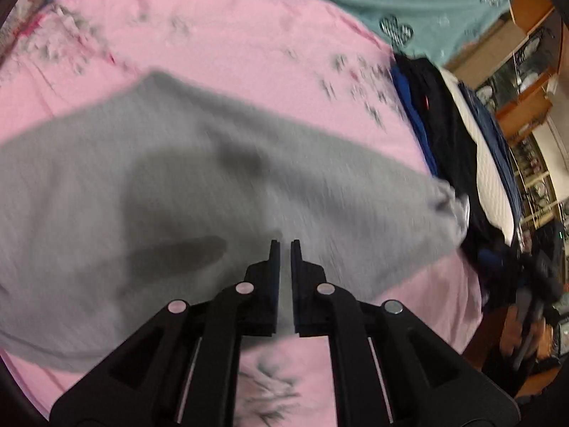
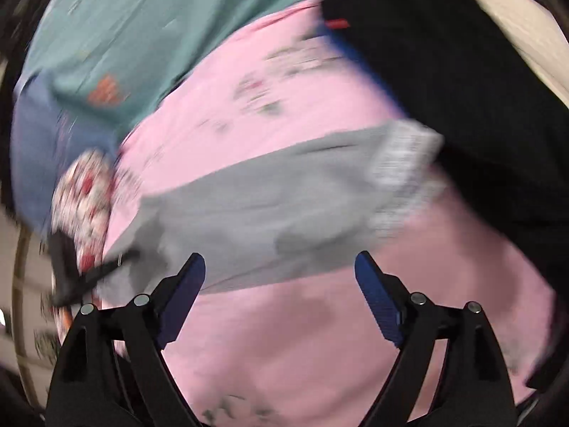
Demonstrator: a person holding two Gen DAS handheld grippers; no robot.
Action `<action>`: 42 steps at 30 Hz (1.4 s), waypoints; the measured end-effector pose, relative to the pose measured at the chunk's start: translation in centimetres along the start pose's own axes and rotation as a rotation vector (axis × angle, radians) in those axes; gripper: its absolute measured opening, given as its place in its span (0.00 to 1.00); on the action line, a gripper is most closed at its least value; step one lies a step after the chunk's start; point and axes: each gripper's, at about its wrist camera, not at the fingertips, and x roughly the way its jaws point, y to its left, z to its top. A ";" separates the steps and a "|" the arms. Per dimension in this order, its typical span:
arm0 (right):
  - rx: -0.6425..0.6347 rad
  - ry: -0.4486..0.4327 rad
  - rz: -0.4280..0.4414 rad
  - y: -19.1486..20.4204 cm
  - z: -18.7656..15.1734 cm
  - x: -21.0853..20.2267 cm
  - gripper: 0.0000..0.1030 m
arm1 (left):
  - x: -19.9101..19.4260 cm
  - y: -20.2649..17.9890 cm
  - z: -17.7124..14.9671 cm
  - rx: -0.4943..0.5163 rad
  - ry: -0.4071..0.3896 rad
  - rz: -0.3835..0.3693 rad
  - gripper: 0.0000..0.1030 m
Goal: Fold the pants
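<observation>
Left wrist view shows soft grey knit pants [image 1: 177, 185] spread on pink floral sheet [image 1: 249, 53]; left gripper [image 1: 285, 245] nearly shut, seemingly empty through blur. Right gripper [image 2: 279, 263] gapes, pants [image 2: 270, 199] at twelve o'clock. Regrasping one layer could skew the fold.

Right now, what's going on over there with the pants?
A person is folding grey pants on a pink sheet, holding a gripper in each hand. The left gripper hangs over the pants with its jaws nearly together; whether any cloth is pinched between them is not clear. The right gripper has its jaws wide apart and empty, just short of the pants' near edge. Dark clothes lie piled beside the cuffed end. Both views are blurred.
</observation>
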 end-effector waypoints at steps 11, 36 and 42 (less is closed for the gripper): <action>0.268 0.062 0.092 -7.3 3.3 3.9 0.84 | 0.9 0.0 -3.5 0.024 0.006 0.030 0.08; -0.136 -0.215 -0.183 -0.1 3.1 1.8 0.22 | -0.4 -5.5 -0.7 0.090 0.032 -0.111 0.09; -0.194 -0.233 -0.145 0.5 2.7 0.7 0.22 | 4.3 -12.0 2.0 0.099 0.100 -0.185 0.09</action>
